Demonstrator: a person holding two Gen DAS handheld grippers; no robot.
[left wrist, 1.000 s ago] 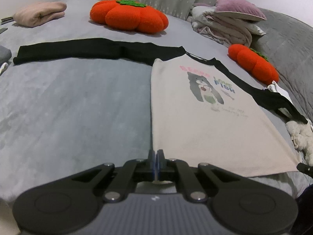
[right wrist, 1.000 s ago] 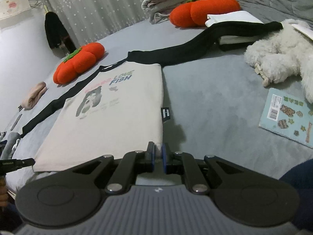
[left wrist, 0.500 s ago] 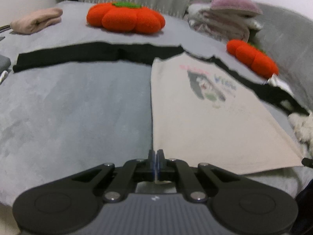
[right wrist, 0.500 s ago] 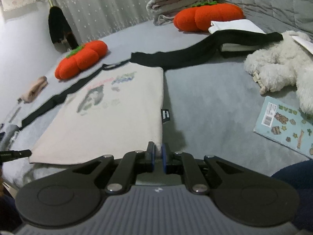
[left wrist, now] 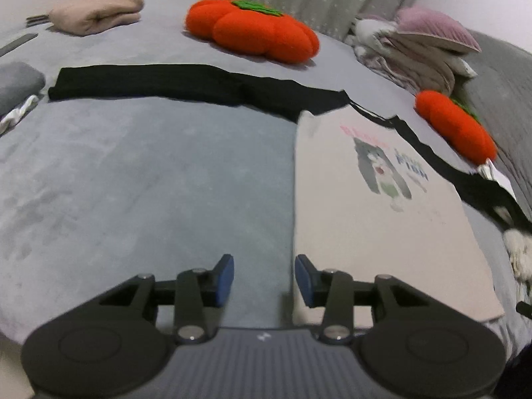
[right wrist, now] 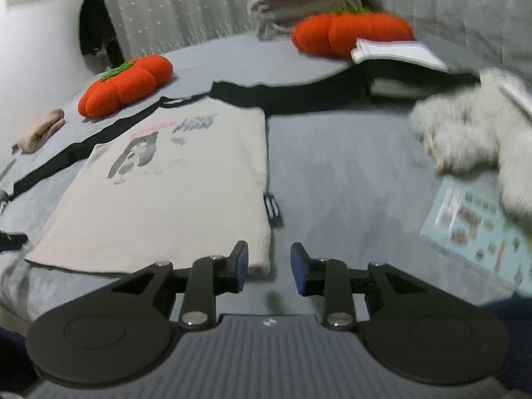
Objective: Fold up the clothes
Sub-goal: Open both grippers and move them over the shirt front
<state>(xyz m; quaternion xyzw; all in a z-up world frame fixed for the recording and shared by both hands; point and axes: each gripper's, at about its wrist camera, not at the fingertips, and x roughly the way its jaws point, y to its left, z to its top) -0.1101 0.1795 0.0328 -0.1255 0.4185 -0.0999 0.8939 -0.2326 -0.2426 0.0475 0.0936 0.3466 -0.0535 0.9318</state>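
Observation:
A cream T-shirt (left wrist: 375,212) with long black sleeves (left wrist: 159,83) and a cat print lies flat on the grey bed, sleeves spread out. It also shows in the right wrist view (right wrist: 173,193). My left gripper (left wrist: 264,279) is open and empty over the shirt's near left hem corner. My right gripper (right wrist: 269,267) is open and empty over the near right hem corner, by a small black tag (right wrist: 272,207).
Two orange pumpkin cushions (left wrist: 252,33) (left wrist: 455,126), a pink folded garment (left wrist: 96,16) and a pile of clothes (left wrist: 422,56) lie at the back. A white plush toy (right wrist: 475,133) and a pale blue sticker sheet (right wrist: 478,229) lie to the right.
Both grippers were shut on the shirt's hem corners; now both have opened and let the hem go. The shirt lies flat as before.

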